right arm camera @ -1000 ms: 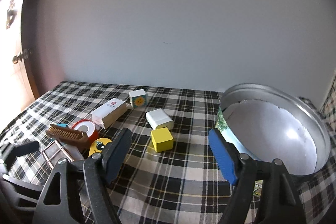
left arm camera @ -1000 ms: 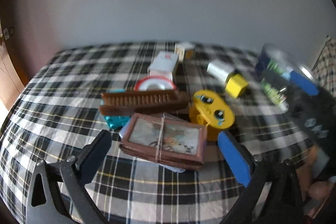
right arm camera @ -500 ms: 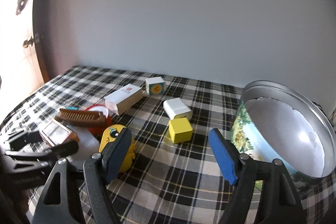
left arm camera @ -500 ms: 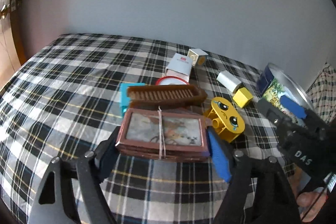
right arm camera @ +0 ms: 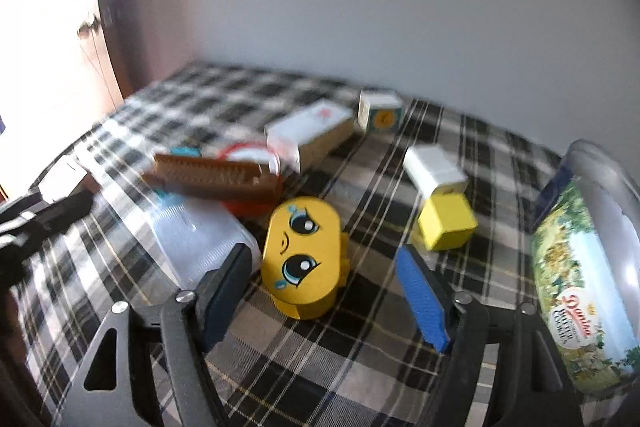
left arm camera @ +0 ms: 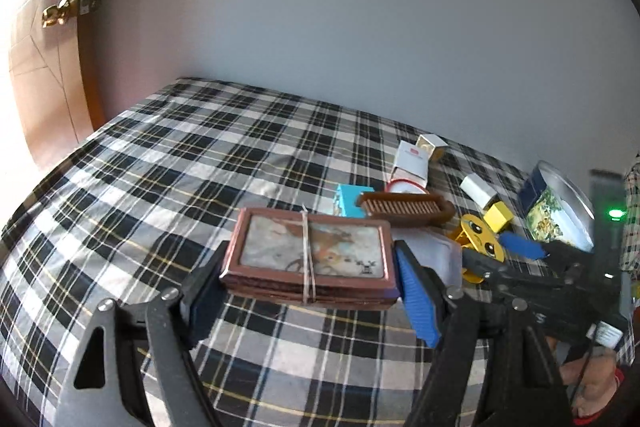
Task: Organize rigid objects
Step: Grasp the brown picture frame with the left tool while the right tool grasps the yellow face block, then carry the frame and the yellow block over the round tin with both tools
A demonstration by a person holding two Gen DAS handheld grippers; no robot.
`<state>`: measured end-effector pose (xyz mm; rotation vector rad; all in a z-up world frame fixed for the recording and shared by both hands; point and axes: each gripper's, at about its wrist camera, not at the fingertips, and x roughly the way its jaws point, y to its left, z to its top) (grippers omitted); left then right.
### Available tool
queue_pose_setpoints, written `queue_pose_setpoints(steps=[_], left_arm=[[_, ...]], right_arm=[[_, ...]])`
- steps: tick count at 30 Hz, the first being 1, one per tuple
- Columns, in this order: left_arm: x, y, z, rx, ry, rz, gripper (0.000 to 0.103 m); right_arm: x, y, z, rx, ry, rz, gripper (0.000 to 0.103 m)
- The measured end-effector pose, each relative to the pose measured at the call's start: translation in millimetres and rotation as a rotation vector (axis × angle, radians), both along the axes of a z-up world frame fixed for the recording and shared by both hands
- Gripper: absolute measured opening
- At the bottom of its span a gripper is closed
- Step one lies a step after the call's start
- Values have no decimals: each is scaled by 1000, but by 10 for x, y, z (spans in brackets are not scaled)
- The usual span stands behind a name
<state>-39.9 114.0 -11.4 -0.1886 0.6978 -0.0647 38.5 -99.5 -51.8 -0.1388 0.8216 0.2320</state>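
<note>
— Between the blue pads of our left tongs [left arm camera: 310, 287] we have the brown framed picture [left arm camera: 310, 255], a flat stack bound with a thin band, clamped at its two short ends and lifted off the checked cloth [left arm camera: 180, 163].

— And our right tongs [right arm camera: 320, 301]?

— Spread wide and gripping nothing. The yellow face toy [right arm camera: 304, 255] sits between the pads, close to the left one and apart from the right one; we cannot tell whether the left pad touches it.

— What lies around the toy?

— Just to its left is a clear plastic lid [right arm camera: 192, 235], flat on the cloth. Behind that we see the brown comb [right arm camera: 216, 179], resting across a red-rimmed round thing [right arm camera: 248, 155], with a turquoise block [left arm camera: 348, 201] just beside the comb's far end. To the toy's right stands a yellow cube [right arm camera: 446, 223], and touching it from behind is a white box [right arm camera: 434, 169].

— Farther back?

— A long white carton [right arm camera: 310, 137] with red print, and near its end a small cube with a sun picture [right arm camera: 380, 115].

— And the tin?

— The round biscuit tin [right arm camera: 580, 275] stands at the right edge of our right view, its printed side facing us. This view is blurred, so we leave finer detail out.

— Beyond the cloth?

— A plain wall [left arm camera: 360, 27], and at the left a wooden door [left arm camera: 44, 79] with a brass handle [left arm camera: 56, 15].
</note>
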Motion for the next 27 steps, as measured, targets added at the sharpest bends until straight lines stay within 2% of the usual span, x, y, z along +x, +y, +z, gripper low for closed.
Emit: queue_pose_setpoints(steps=[2,3,7,11,14,18,27], left_arm=[[-14,18,-2,-3,4,-4,77],[-15,17,-4,-5,4,-4,77],[-13,-11,-24,-9,9,-4,77],[-20,-99,-23,-9,17,-10,77],[-37,-173,23,-4,3,-12,77],[-28,-334,126,7,-30,-16,77],[64,-1083,325,63,-113,-107,77]], right_arm=[[83,-39,-83,23,72,-7,50],[90,-83,-73,39,65,-22,45],[127,-246,-84,103,73,-50,45],[130,-260,-73,110,68,-55,45],[38,-303,30,112,6,-57,45],[-109,-463,260,187,-68,-56,45],[-442,-909,711,236,-298,-156,45]])
